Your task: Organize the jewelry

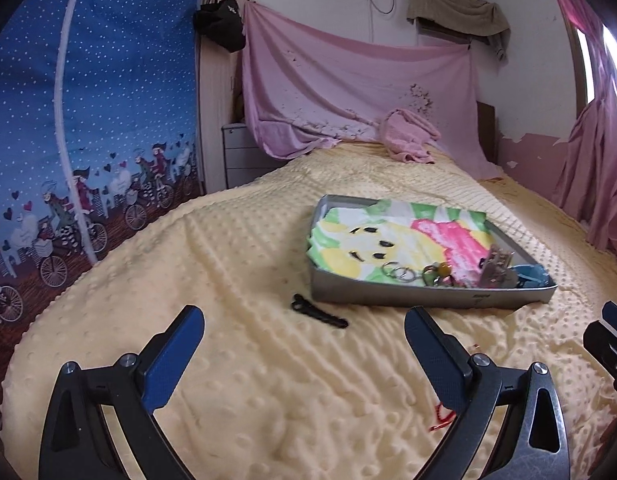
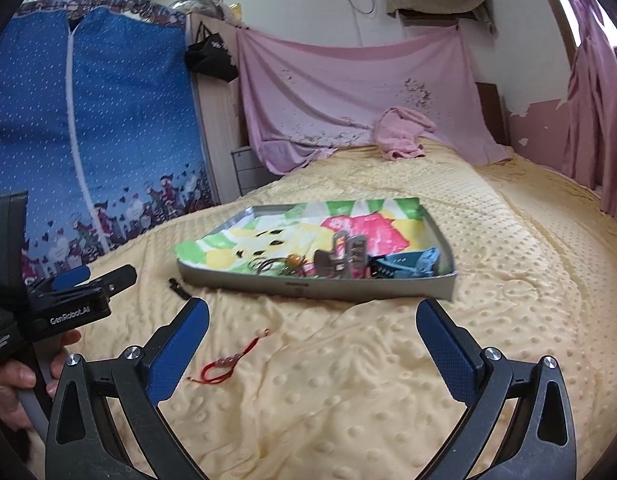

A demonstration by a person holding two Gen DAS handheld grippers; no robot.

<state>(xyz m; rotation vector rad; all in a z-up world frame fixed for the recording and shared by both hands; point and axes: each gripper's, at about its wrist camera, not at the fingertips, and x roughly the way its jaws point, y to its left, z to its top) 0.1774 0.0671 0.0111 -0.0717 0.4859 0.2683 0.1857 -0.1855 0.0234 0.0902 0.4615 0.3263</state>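
A grey metal tray (image 1: pixel 428 295) (image 2: pixel 304 286) lined with a colourful cartoon cloth lies on the yellow bed. Rings (image 1: pixel 398 271), a beaded piece (image 1: pixel 436 274), metal clips (image 1: pixel 496 266) (image 2: pixel 346 256) and blue items (image 1: pixel 528 274) (image 2: pixel 404 266) lie along its near side. A black hair clip (image 1: pixel 318 311) (image 2: pixel 178 289) lies on the blanket left of the tray. A red string bracelet (image 2: pixel 224 364) (image 1: pixel 442 416) lies on the blanket by the right gripper's left finger. My left gripper (image 1: pixel 304 344) and right gripper (image 2: pixel 312 340) are both open and empty, above the blanket.
The dotted yellow blanket (image 1: pixel 228 360) covers the bed. A blue patterned wardrobe (image 1: pixel 88 120) stands at the left. Pink sheets (image 1: pixel 348 92) hang behind the bed, and a pink towel (image 1: pixel 408 136) lies at its head. The left gripper's body (image 2: pixel 60 304) shows at the left of the right wrist view.
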